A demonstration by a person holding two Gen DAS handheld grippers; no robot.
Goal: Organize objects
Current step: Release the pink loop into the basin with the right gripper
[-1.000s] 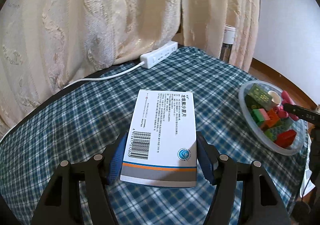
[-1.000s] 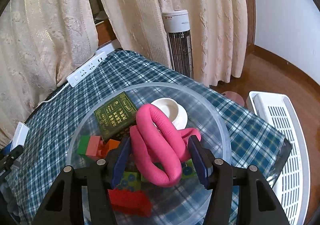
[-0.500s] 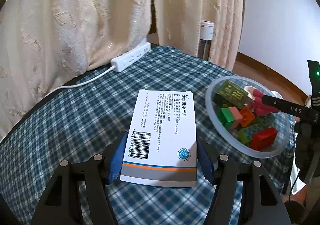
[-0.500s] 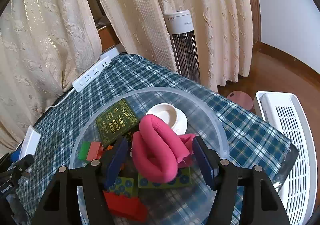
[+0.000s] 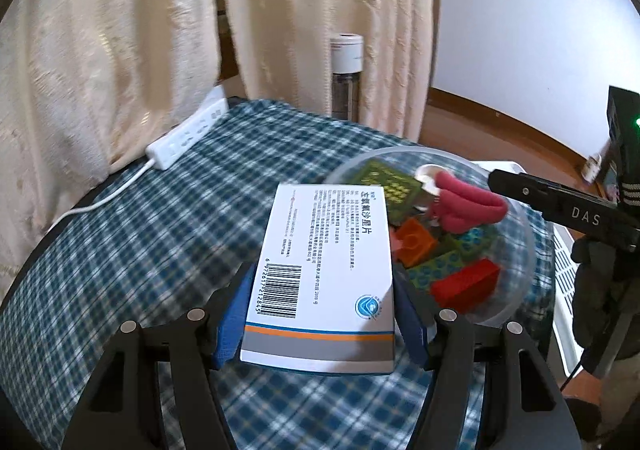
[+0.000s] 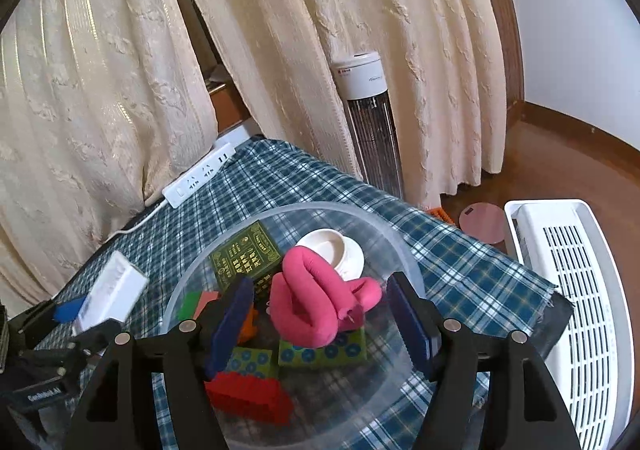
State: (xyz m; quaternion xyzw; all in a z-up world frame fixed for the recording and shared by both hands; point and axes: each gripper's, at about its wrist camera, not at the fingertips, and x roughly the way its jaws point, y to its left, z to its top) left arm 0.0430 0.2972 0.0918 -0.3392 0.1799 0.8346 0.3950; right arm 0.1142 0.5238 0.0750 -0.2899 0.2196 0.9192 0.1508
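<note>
Left gripper (image 5: 322,314): clamped on the white medicine box (image 5: 326,250), blue pads pressing both long sides near the barcode end; the box sticks out forward, printed face up.
Medicine box position: carried above the plaid tablecloth (image 5: 160,234), its far end just beside the near rim of the clear plastic bowl (image 5: 524,250); not yet over the bowl, as far as I can judge.
Right gripper (image 6: 320,314): jaws have just been opening; the pads stand apart on either side of the pink foam roll (image 6: 316,302) without pressing it.
Pink foam roll: lies free in the bowl, on top of the green studded bricks (image 6: 320,350), touching the small white dish (image 6: 334,250).
Already in the bowl: dark green booklet (image 6: 246,254), red brick (image 6: 248,396), orange brick (image 5: 414,242), the dish and the roll.
Done: most loose items seem gathered; the roll looks freshly set down.
Left to do: bring the box over the rim and let go of it.
Not part of it: white power strip (image 6: 200,177) by the curtain (image 6: 100,69).
</note>
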